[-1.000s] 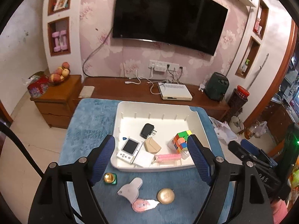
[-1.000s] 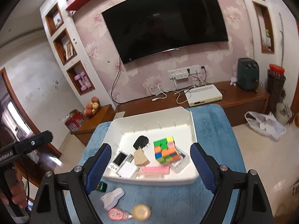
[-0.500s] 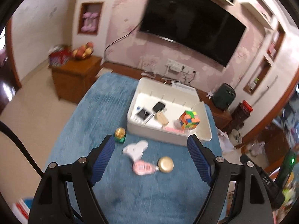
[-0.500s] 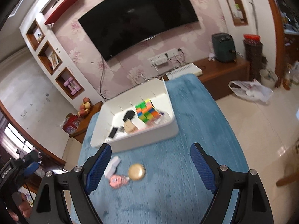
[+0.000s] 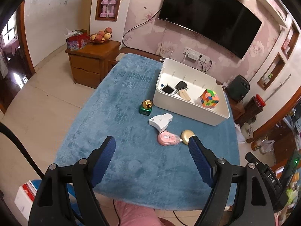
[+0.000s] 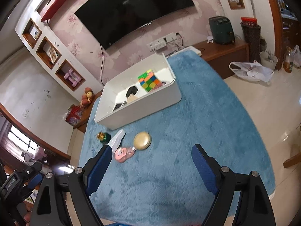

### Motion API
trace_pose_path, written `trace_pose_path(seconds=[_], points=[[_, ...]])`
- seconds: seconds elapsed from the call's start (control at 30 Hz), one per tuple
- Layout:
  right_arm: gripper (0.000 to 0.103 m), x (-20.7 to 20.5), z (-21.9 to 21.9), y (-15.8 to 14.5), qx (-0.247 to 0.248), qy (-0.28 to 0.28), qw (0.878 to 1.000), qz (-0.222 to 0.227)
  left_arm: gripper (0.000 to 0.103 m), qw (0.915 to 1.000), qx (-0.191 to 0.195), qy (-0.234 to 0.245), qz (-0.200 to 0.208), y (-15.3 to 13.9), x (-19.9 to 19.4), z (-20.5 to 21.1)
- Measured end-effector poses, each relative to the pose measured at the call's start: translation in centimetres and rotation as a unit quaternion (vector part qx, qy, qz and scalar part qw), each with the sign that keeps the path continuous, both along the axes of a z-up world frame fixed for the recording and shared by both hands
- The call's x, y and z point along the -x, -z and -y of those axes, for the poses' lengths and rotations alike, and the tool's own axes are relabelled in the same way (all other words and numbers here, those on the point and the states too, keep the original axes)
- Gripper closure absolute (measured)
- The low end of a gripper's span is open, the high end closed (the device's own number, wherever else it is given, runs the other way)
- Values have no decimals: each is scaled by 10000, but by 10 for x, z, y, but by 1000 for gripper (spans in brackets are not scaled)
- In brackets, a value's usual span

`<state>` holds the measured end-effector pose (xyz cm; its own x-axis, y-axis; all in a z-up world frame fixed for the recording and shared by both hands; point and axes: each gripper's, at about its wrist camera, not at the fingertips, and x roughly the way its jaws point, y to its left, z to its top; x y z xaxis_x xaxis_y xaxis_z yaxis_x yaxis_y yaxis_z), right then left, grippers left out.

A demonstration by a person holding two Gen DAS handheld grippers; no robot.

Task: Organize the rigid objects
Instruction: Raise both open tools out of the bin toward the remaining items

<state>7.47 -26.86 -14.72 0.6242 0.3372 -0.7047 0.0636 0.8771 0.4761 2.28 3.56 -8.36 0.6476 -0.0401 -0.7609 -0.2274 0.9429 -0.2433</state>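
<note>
Bright, even daylight, window [image 6: 20, 143] glare low on the left, heavy fisheye bending with black corners, right wrist view slightly motion-blurred.

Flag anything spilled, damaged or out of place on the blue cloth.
Nothing spilled or damaged. Four items lie outside the white bin: green bottle, white piece, pink item, gold disc. Both grippers are open, holding nothing.

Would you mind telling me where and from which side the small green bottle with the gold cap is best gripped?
Grip the green bottle by its squat green body, below the gold cap, probably coming straight down from above. It stands upright on the blue mat, with the white bin close on one side, so close the fingers across the flat faces pointing away from it.
</note>
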Motion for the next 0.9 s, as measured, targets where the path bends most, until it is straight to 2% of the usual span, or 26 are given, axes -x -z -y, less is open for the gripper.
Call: trace_pose_path(seconds=[0.2, 0.43, 0.6, 0.73, 0.9], points=[[16, -3, -22, 10, -54, -162, 9997, -159, 21, 9991, -330, 221, -160, 10, -15, -9], [16, -21, -73, 34, -4, -323, 9982, -501, 21, 9943, -656, 658, -532, 28, -45, -36], [16, -33, -116, 52, 369, -441, 9960, -687, 21, 9899, -571, 963, -875, 43, -74, -58], [16, -44, -140, 64, 549, -426, 9945, -782, 21, 9835, -461, 1302, -1169, 57, -102, -68], [16, -61, -167, 81, 977, -421, 9913, -778, 20, 9678, -319, 1831, -1698, 84, -142, -68]])
